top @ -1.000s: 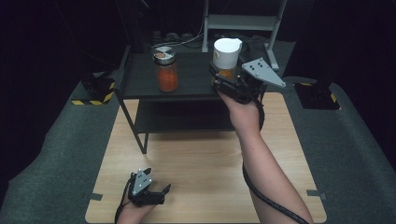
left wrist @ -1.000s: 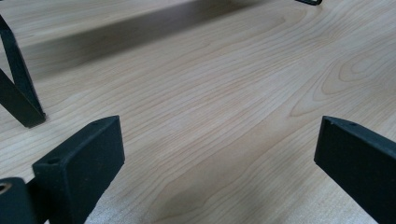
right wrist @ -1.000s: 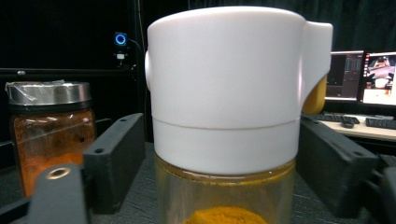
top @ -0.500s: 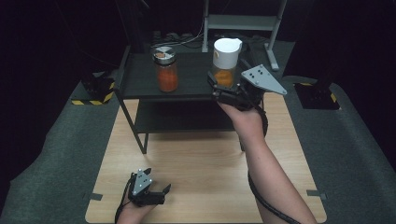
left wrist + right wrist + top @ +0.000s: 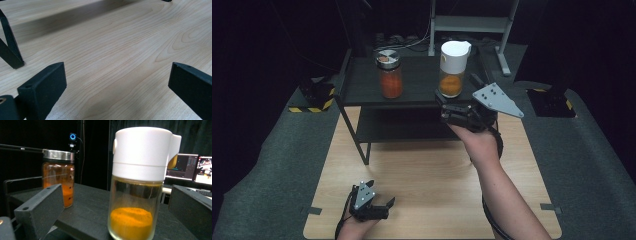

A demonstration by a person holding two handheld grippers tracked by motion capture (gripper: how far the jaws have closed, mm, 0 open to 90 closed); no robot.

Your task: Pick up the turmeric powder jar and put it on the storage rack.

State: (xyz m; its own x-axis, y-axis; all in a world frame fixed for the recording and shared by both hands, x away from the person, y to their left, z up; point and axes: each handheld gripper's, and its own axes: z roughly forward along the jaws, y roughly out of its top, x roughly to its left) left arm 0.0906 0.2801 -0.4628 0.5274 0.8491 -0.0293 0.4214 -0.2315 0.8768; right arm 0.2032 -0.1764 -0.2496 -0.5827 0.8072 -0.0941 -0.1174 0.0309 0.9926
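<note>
I see the shaker [image 5: 453,69] upper centre of the high view, standing on the black shelf [image 5: 417,82], its long axis vertical and the white cap on top. In the right gripper view the shaker [image 5: 140,182] sits right of centre, upright, its spout lug jutting toward the right edge (orange powder lies low in the glass). My right gripper [image 5: 447,107] is just below it in the high view; its jaws have just been opening and now stand spread, the shaker between them but clear of both pads. The jar [image 5: 390,74] stands upright to the shaker's left, well apart. My left gripper [image 5: 379,209] rests at lower left on the table [image 5: 437,165], jaws spread over bare wood.
</note>
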